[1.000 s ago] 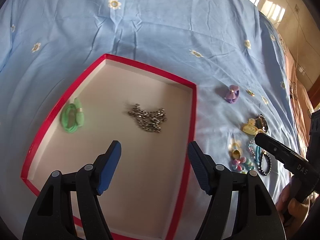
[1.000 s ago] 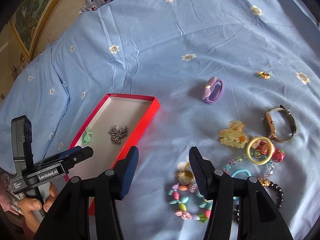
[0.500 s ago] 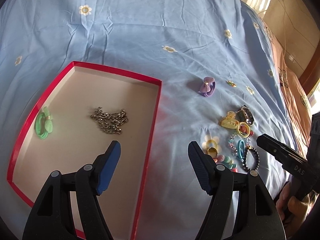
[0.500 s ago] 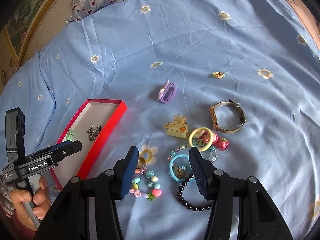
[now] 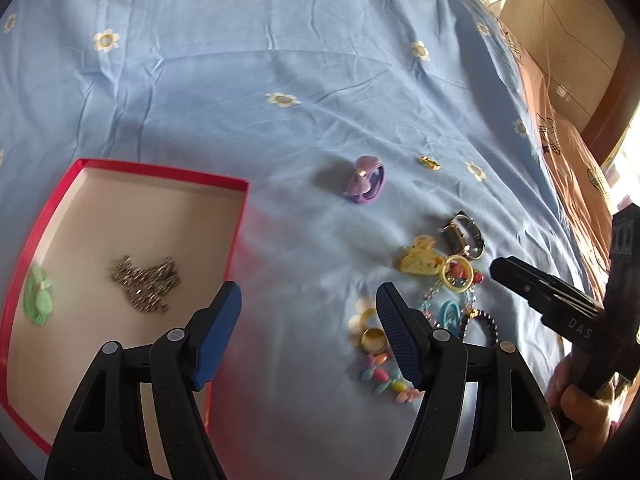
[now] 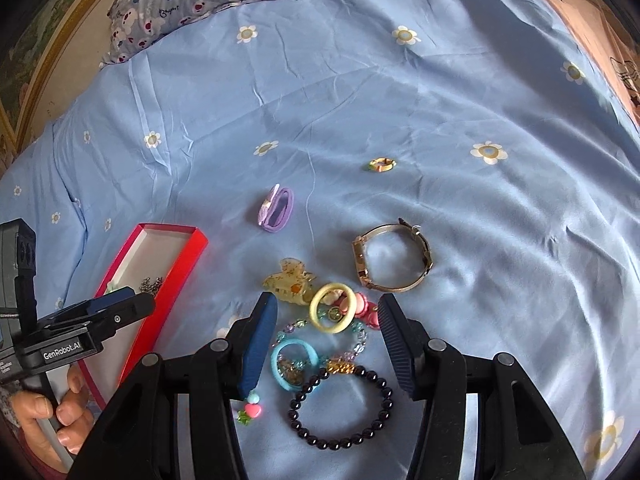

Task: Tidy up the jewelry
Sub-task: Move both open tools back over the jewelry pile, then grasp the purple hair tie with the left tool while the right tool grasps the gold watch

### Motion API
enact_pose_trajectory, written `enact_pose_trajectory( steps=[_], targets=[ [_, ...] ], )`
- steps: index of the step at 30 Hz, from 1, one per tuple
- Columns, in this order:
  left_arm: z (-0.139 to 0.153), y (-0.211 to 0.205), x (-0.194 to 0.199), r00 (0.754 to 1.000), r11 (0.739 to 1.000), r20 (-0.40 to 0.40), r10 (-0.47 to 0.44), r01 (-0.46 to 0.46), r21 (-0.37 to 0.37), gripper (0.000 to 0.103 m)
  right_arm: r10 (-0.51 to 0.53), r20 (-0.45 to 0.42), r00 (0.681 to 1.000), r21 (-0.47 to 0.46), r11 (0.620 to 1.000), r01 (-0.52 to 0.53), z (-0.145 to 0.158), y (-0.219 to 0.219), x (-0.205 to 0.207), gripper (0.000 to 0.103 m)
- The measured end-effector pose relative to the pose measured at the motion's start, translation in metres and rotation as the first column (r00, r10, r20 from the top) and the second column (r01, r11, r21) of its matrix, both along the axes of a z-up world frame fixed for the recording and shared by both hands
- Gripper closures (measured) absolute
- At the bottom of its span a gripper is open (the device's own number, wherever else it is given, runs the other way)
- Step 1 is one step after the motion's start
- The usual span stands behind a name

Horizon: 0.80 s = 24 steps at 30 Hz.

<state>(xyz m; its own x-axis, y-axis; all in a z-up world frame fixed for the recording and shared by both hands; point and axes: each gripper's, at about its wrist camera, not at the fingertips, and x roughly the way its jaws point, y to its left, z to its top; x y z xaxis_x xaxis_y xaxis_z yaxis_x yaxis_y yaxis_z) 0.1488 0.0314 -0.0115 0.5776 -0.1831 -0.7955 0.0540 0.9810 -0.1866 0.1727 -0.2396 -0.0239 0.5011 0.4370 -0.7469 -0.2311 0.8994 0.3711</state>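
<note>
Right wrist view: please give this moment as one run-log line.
right gripper: open, empty | below: pale yellow ring hair tie, black bead bracelet | red shallow box: holds silver chain | left gripper: open

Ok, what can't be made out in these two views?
- Left wrist: green hair tie in the red box is motion-blurred.
- Left wrist: left claw covers part of the colourful bead bracelet.
- Right wrist: right claw hides most of that bracelet.
</note>
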Motion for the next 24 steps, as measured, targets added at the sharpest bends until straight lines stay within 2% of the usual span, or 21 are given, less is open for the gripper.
enact_pose_trajectory(
  steps=[3,9,13,19,22,24],
  targets=[
    [0.001,-0.01,0.016,1.0,1.0,0.006,-0.018,0.018,0.014,0.033,-0.012,-0.017,1.0,-0.004,1.0,0.012,-0.005,-0.002,0.011,0.051],
    [-0.008,-0.025,0.058,0.999,0.999,-0.019,-0.048,0.048,-0.004,0.033,-0.004,-0.039,0.999,-0.02,1.0,0.004,-0.015,0.0,0.031,0.062],
    [-0.018,-0.035,0.087,0.997,0.997,-0.048,-0.068,0.067,-0.025,0.033,-0.001,-0.065,0.998,-0.054,0.999,-0.003,-0.026,0.005,0.043,0.076],
    [-0.031,-0.054,0.12,0.994,0.996,-0.063,-0.088,0.089,0.008,0.035,0.002,-0.101,0.995,-0.053,0.999,-0.007,-0.039,0.004,0.054,0.077],
    [-0.039,-0.059,0.132,0.993,0.996,-0.073,-0.09,0.091,0.014,0.045,0.01,-0.109,0.994,-0.059,0.998,-0.017,-0.043,0.006,0.056,0.077],
    [-0.046,-0.059,0.138,0.991,0.995,-0.09,-0.098,0.099,0.001,0.066,0.009,-0.11,0.994,-0.061,0.998,-0.016,-0.045,0.005,0.058,0.077]
  ],
)
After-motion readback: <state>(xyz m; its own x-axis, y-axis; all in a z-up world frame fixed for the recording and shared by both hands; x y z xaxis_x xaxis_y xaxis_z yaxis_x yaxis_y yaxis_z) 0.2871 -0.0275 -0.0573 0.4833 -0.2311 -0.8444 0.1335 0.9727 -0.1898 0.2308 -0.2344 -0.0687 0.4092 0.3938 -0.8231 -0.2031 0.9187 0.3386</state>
